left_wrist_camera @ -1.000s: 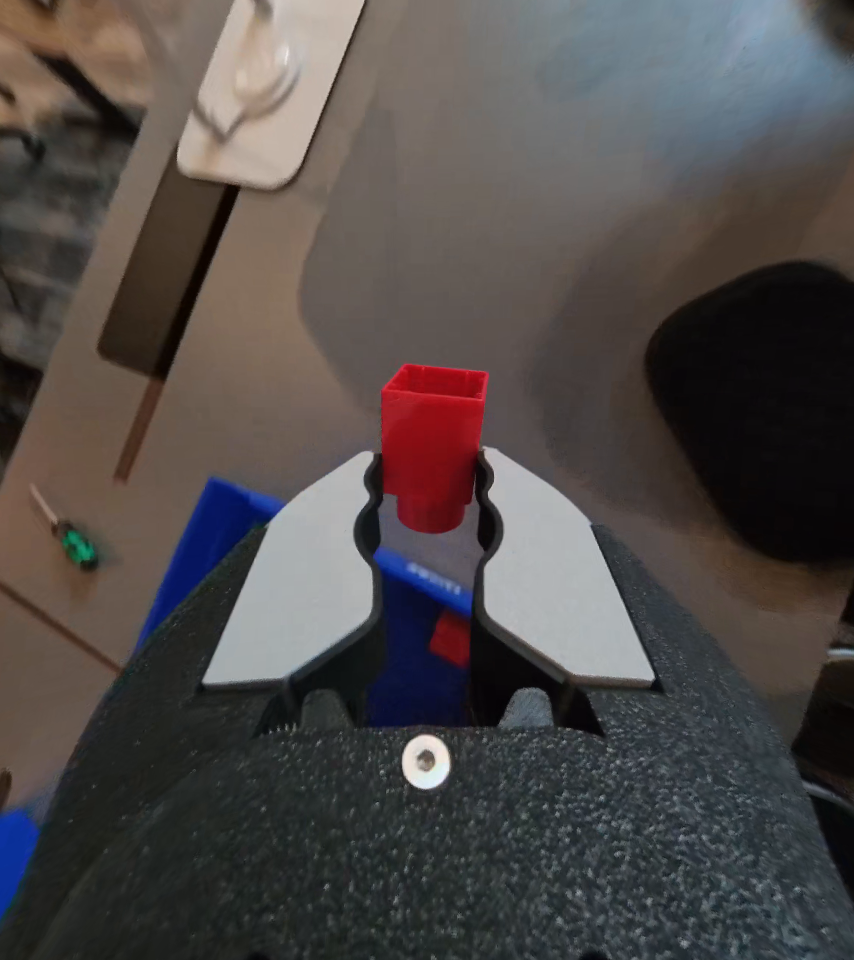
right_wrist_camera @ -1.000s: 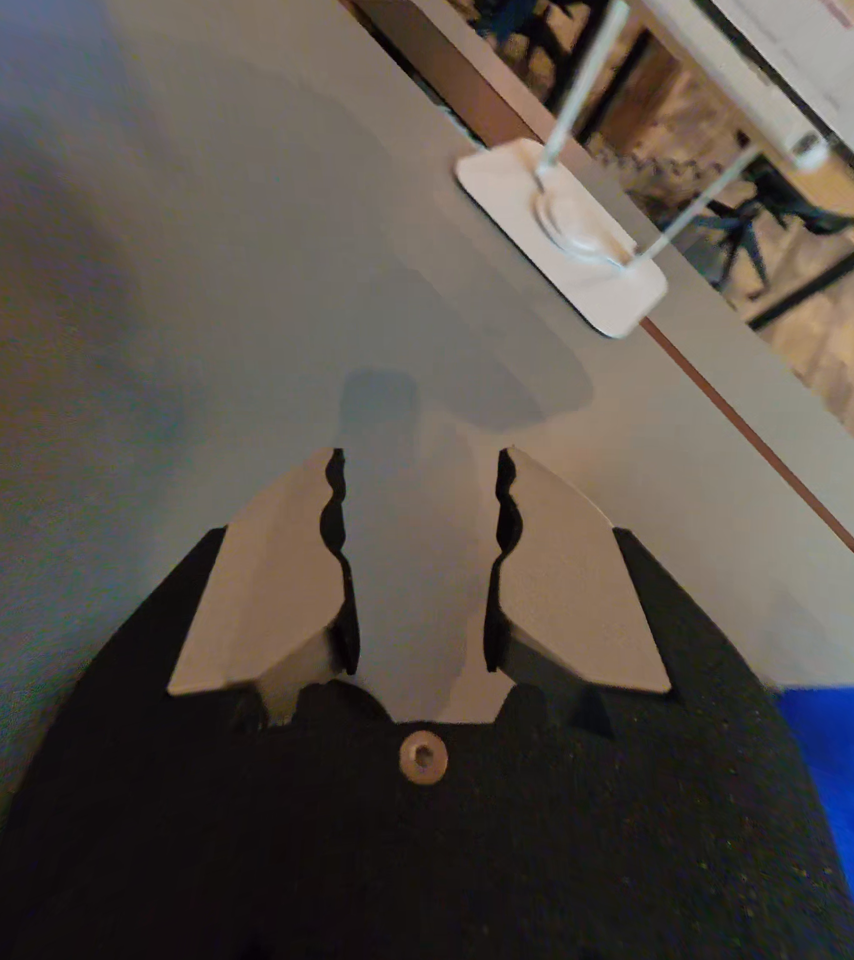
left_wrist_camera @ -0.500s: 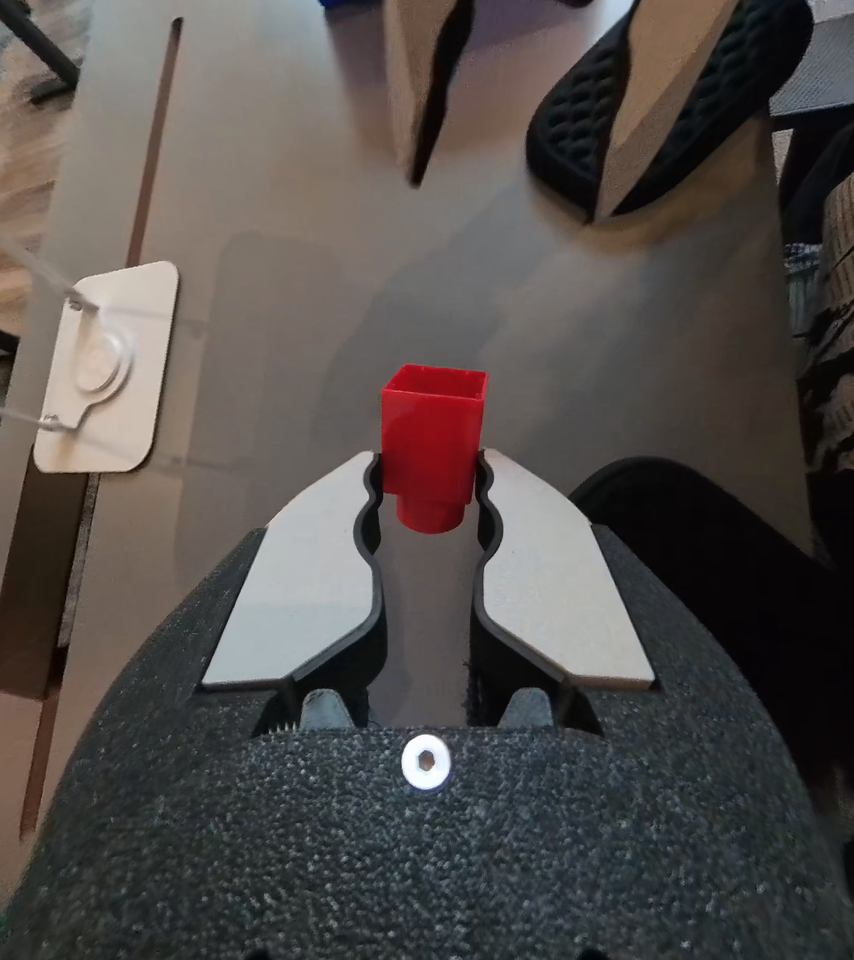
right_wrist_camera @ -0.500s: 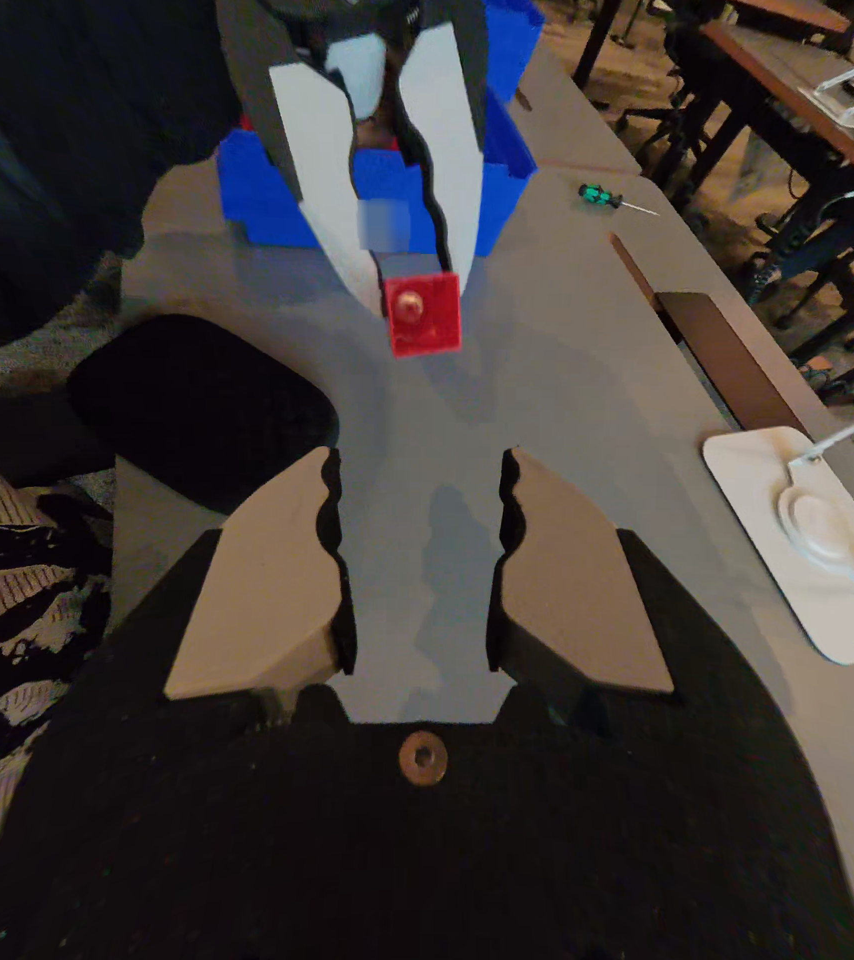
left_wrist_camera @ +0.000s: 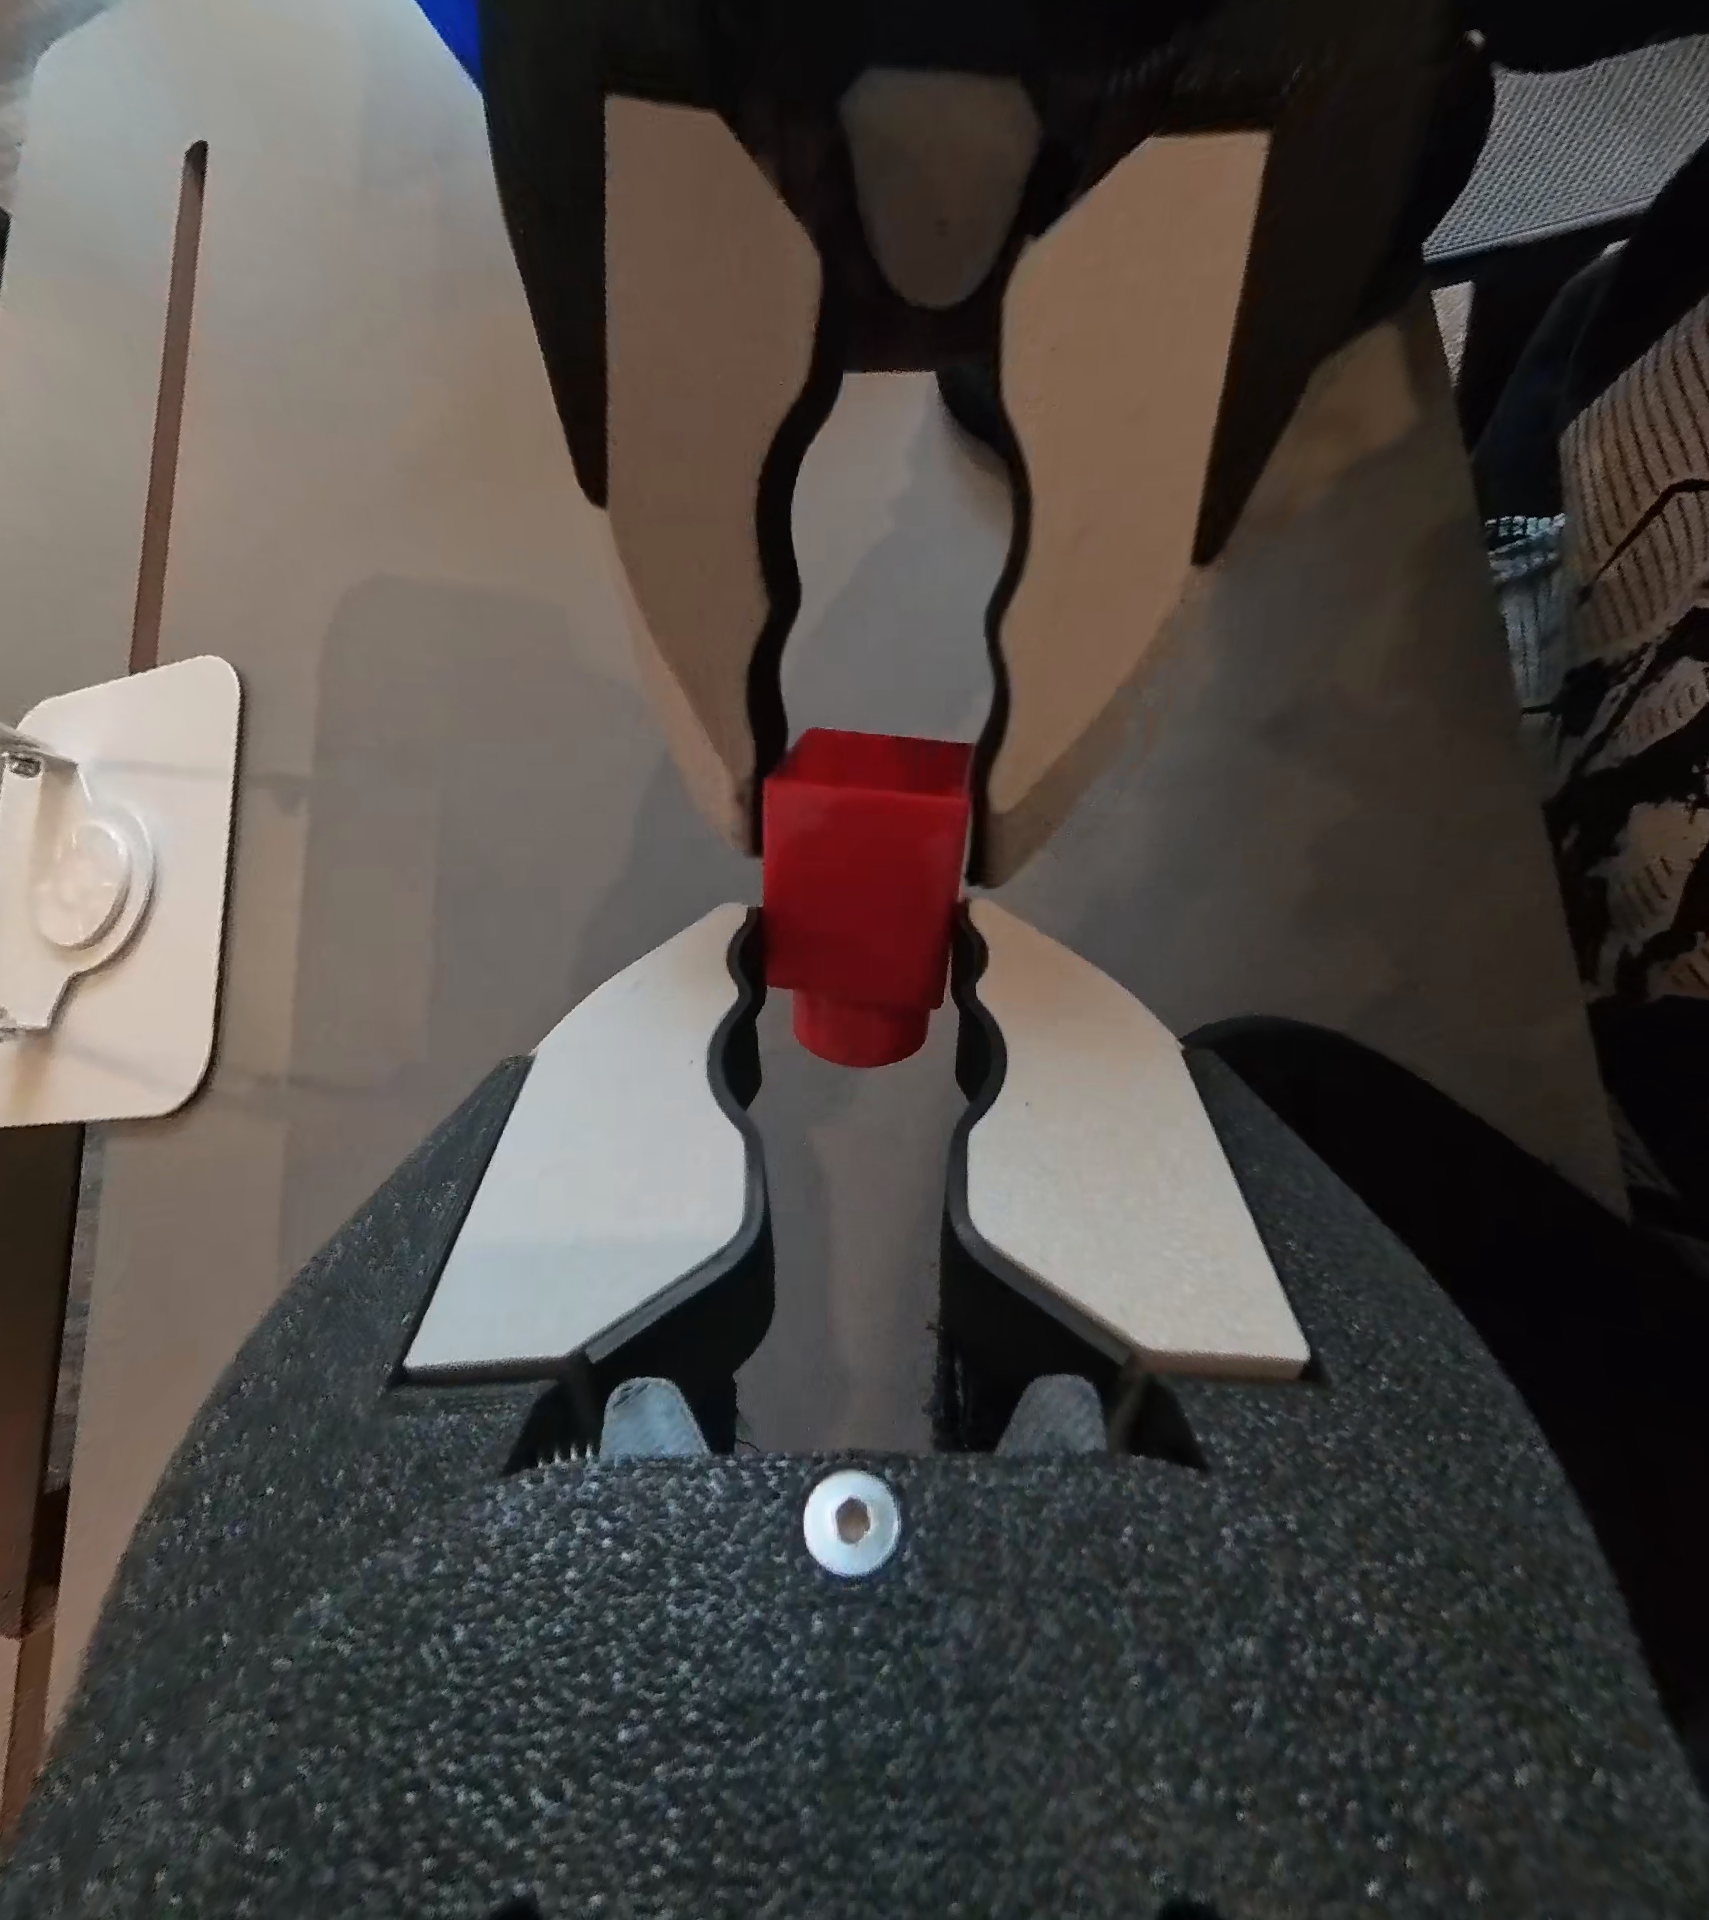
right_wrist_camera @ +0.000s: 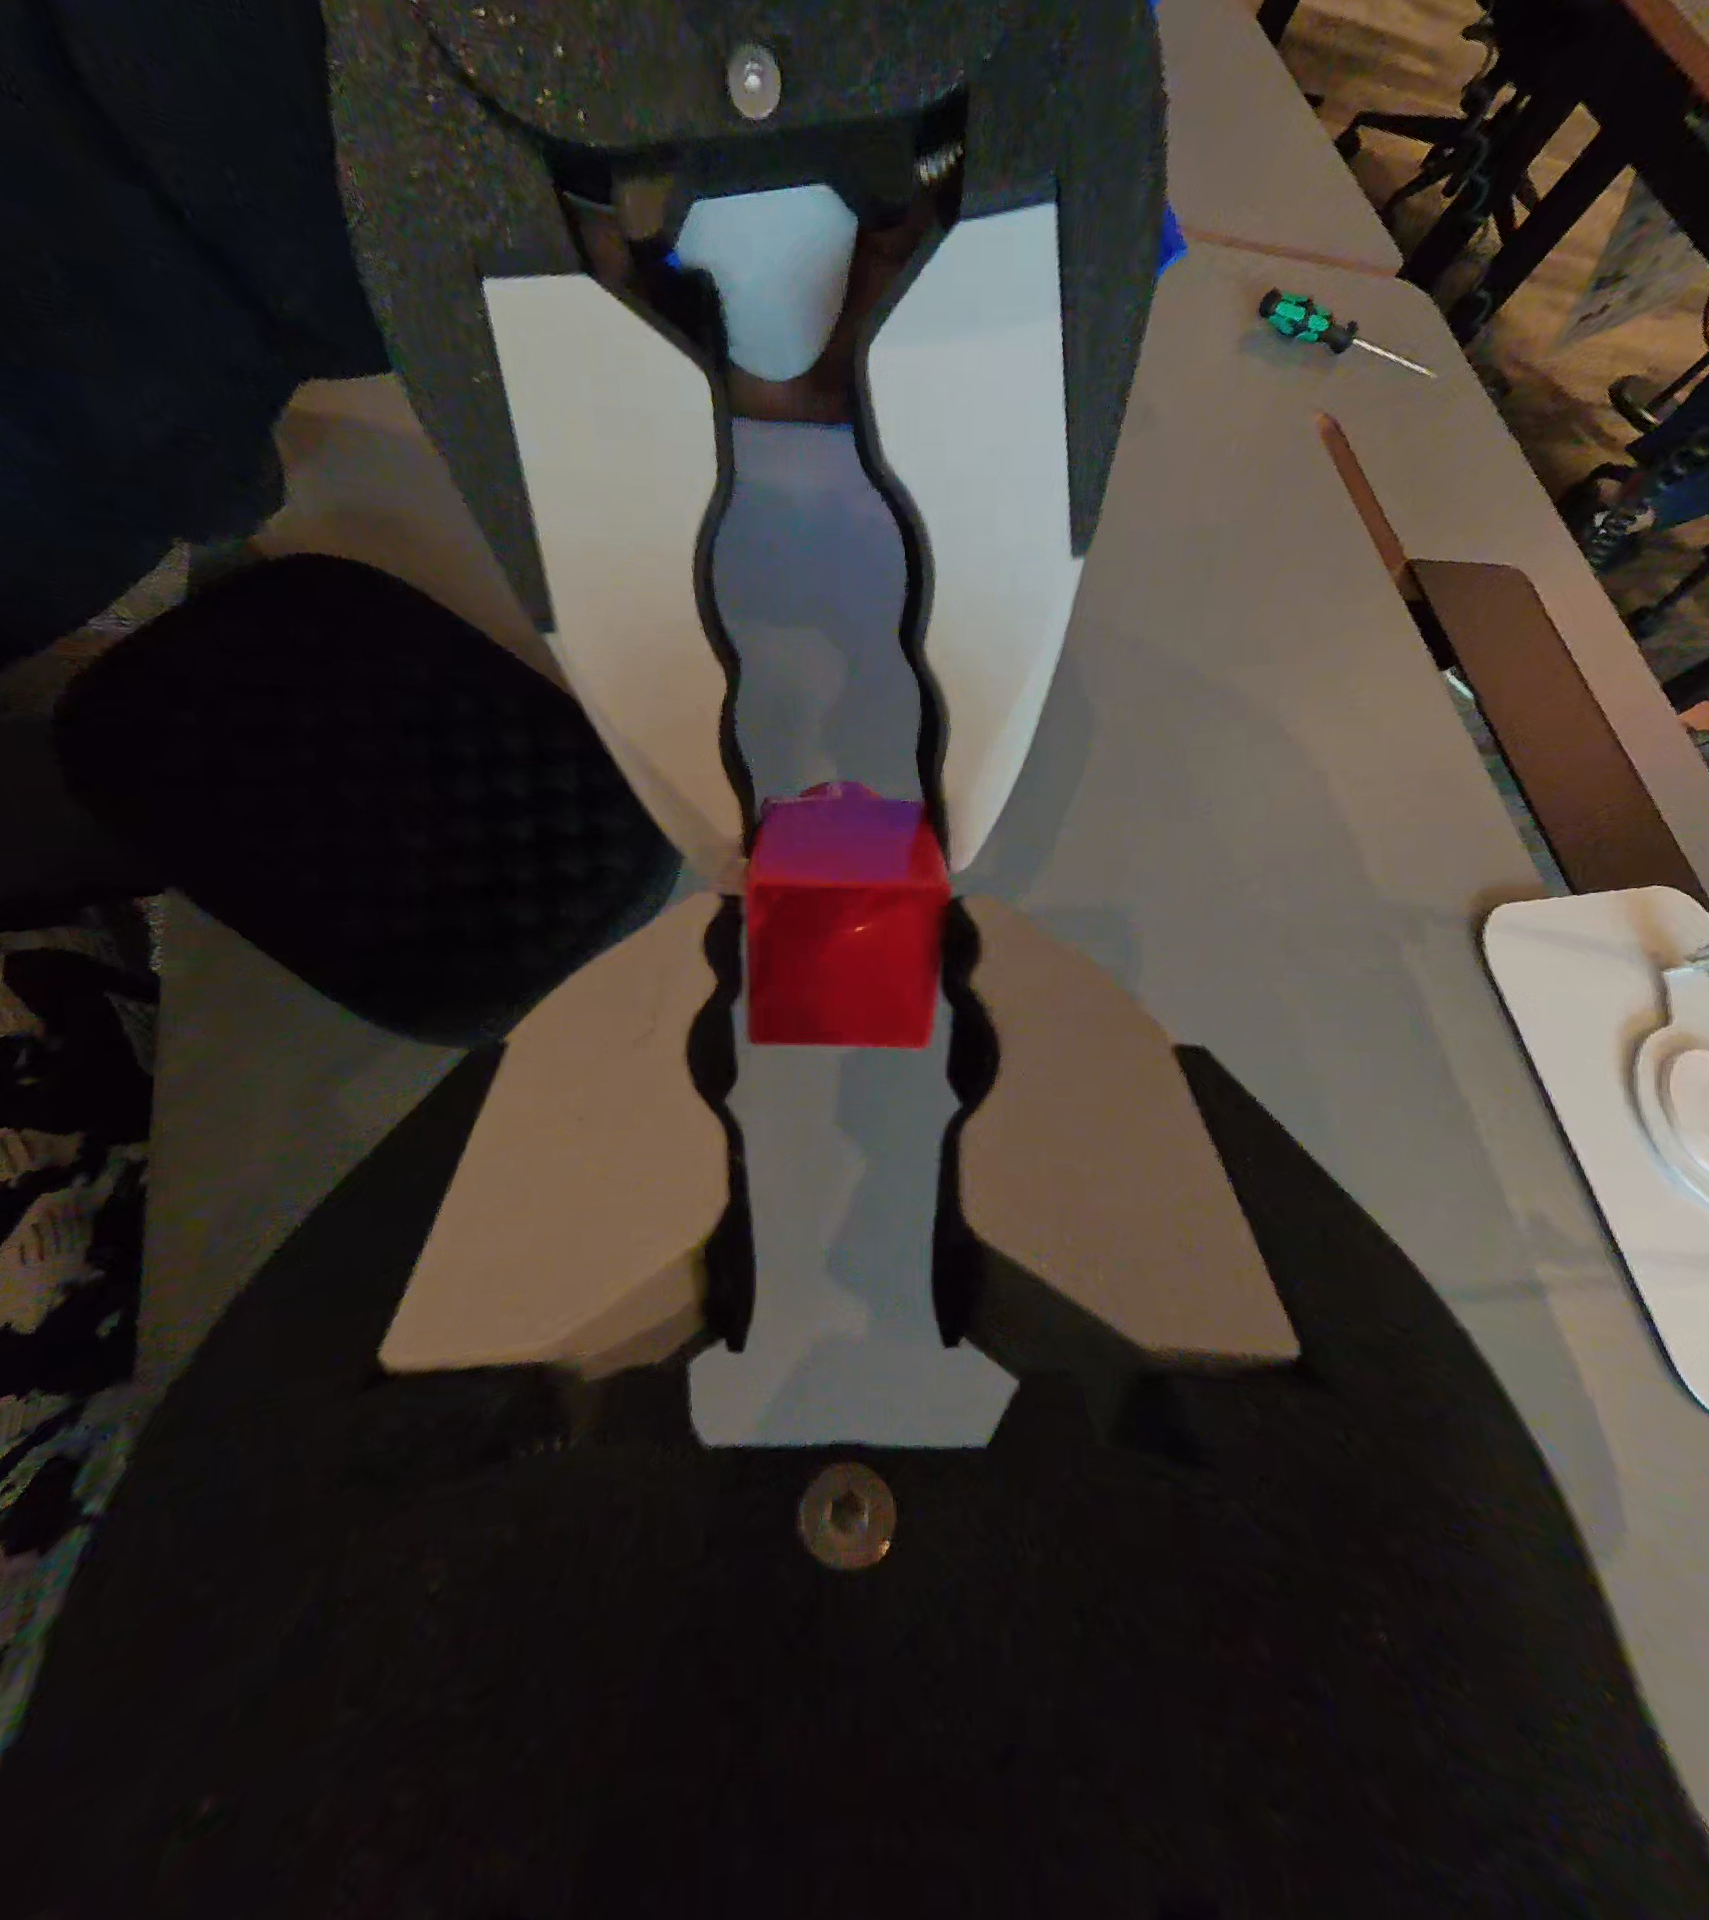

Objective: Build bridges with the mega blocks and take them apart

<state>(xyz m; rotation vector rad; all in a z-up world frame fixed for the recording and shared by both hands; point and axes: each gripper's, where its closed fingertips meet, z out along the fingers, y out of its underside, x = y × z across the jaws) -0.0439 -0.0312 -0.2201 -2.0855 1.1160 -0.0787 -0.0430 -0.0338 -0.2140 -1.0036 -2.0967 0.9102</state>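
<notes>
The left gripper (left_wrist_camera: 855,914) clamps the red block (left_wrist_camera: 865,862) at frame centre, above the grey surface (left_wrist_camera: 434,582). The right gripper (right_wrist_camera: 839,935), half a second ago apart and spread, now closes on the block's far end: likely a handover.
</notes>
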